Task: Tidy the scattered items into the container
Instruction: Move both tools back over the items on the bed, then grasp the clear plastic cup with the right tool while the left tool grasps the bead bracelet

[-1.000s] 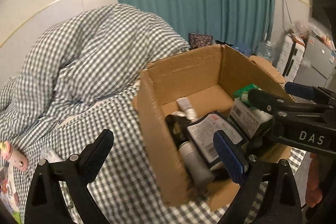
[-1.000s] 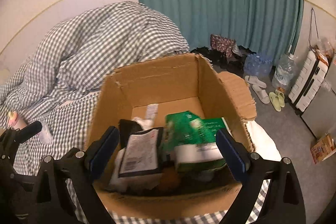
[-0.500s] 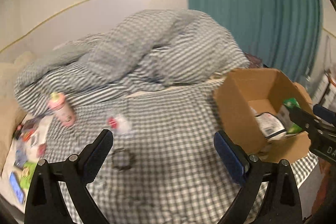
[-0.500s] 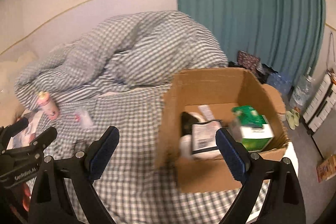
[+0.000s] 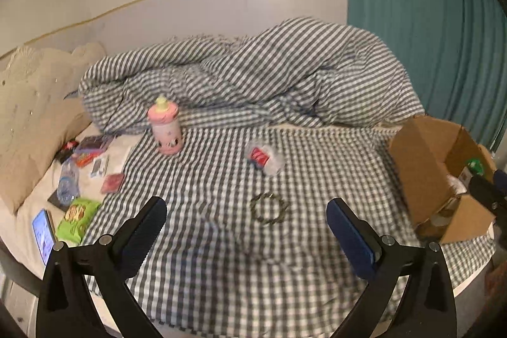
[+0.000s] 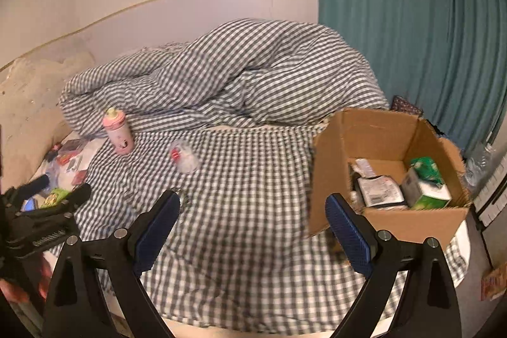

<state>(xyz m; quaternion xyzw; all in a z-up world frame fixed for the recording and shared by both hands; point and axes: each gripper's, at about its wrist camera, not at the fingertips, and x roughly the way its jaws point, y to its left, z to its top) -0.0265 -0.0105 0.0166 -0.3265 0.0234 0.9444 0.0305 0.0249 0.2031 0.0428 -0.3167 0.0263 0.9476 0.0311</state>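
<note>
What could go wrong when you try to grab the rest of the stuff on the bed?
The pink bottle stands upright on soft bedding, so a nudge could tip it. The clear wrapper looks crinkly and may slip from a hand-held gripper. The cardboard box sits near the bed's edge, so a bump might push it off.

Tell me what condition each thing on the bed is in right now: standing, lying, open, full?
cardboard box: open, partly filled with packets.
pink bottle: upright on the checked sheet.
clear plastic bottle: lying on its side.
dark ring: lying flat, out of the box.
green snack bag: lying flat by the pillow.
left hand-held gripper: open, empty.
right hand-held gripper: open, empty.
</note>
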